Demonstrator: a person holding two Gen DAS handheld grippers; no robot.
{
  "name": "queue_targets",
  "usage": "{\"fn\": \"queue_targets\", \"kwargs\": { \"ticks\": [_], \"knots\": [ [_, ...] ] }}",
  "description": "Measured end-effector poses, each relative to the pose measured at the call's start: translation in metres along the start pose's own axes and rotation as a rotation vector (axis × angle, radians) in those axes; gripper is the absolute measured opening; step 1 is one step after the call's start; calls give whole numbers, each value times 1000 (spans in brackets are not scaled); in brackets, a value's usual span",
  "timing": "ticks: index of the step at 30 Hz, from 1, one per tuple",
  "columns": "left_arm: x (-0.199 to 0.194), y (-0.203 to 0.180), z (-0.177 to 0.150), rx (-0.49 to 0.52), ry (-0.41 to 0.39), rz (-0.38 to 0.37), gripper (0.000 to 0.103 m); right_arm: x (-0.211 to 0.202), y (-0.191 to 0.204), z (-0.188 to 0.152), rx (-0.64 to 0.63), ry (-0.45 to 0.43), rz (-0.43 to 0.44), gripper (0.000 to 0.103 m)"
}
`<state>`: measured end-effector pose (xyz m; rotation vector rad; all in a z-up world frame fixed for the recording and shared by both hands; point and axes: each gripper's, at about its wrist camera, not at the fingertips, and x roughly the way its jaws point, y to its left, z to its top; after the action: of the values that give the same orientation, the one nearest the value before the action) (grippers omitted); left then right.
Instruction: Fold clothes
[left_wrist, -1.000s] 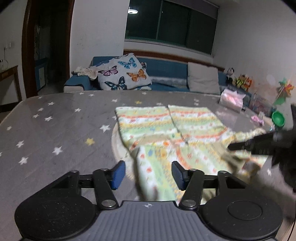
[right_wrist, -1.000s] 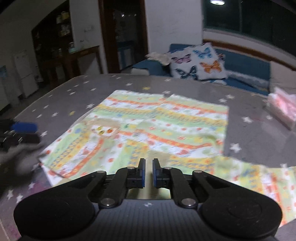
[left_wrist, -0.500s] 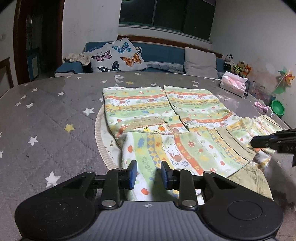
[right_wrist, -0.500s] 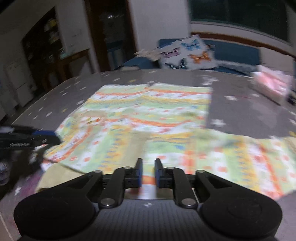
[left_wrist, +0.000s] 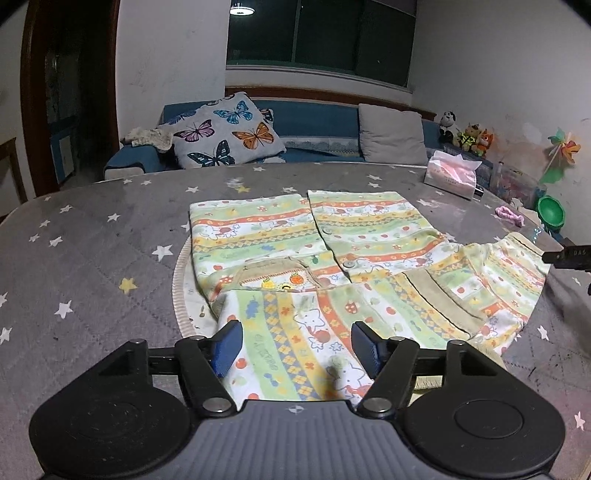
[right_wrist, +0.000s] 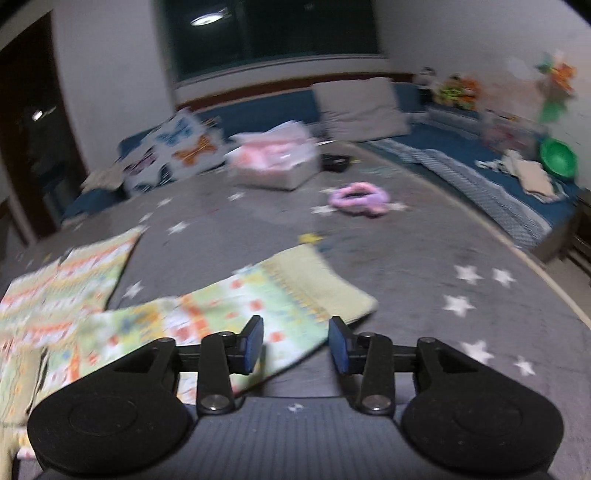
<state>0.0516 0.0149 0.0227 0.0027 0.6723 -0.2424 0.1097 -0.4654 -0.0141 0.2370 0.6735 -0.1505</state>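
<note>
A child's shirt (left_wrist: 332, 236) with green, orange and yellow stripes lies flat on the grey star-patterned table (left_wrist: 92, 258). One part is folded across its near edge. My left gripper (left_wrist: 296, 341) hovers over that folded part with its jaws opening; the blue pads do not press the cloth. At the right edge, the tip of the right gripper (left_wrist: 565, 254) shows beside the sleeve (left_wrist: 509, 273). In the blurred right wrist view, my right gripper (right_wrist: 296, 341) is over the sleeve (right_wrist: 258, 306) near its pale cuff, jaws opening and holding nothing.
A tissue pack (left_wrist: 452, 171), a pink hair tie (left_wrist: 509, 214) and a green bowl (left_wrist: 551, 216) sit at the far right. A round mat (left_wrist: 181, 288) lies under the shirt. A blue sofa with a butterfly cushion (left_wrist: 225, 134) stands behind the table.
The left jaws narrowed over the folded cloth, then spread wide. The right gripper swung right from the shirt's body to the sleeve, and its jaws went from shut to open.
</note>
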Motion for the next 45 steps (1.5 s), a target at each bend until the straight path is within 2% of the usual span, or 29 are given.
{"fn": "queue_targets", "kwargs": {
  "ticks": [5,8,9,10,12,13,16,22,29,35,40,45],
  "knots": [
    [0,-5,0,5,2,2,73,14,-16,3,76,11,3,41],
    [-1,-7,1,11,-1,4,79,21,-10,3,53,1,-15,41],
    [-1,-8,1,13,-1,5,81,22,-6,3,29,-4,-29,39],
    [0,-10,1,15,-1,6,85,24,-2,2,4,-9,-44,27],
    [0,-12,1,19,1,4,86,25,4,2,-16,-13,-52,10],
    [1,-14,0,22,2,2,87,26,5,3,-8,-13,-42,7],
    [0,-15,-1,33,0,10,94,20,5,7,20,-25,-9,6],
    [-1,-9,0,22,-12,23,102,-22,21,30,39,-96,144,6],
    [-8,1,-4,-5,-28,31,103,-60,103,53,-131,-135,393,6],
    [-15,19,-9,-53,-40,50,103,-65,187,49,-283,-98,557,6],
    [-19,31,-12,-83,-50,61,103,-61,251,26,-369,-35,663,6],
    [-20,35,-13,-94,-49,68,103,-56,290,-6,-453,49,732,8]
  ]
}}
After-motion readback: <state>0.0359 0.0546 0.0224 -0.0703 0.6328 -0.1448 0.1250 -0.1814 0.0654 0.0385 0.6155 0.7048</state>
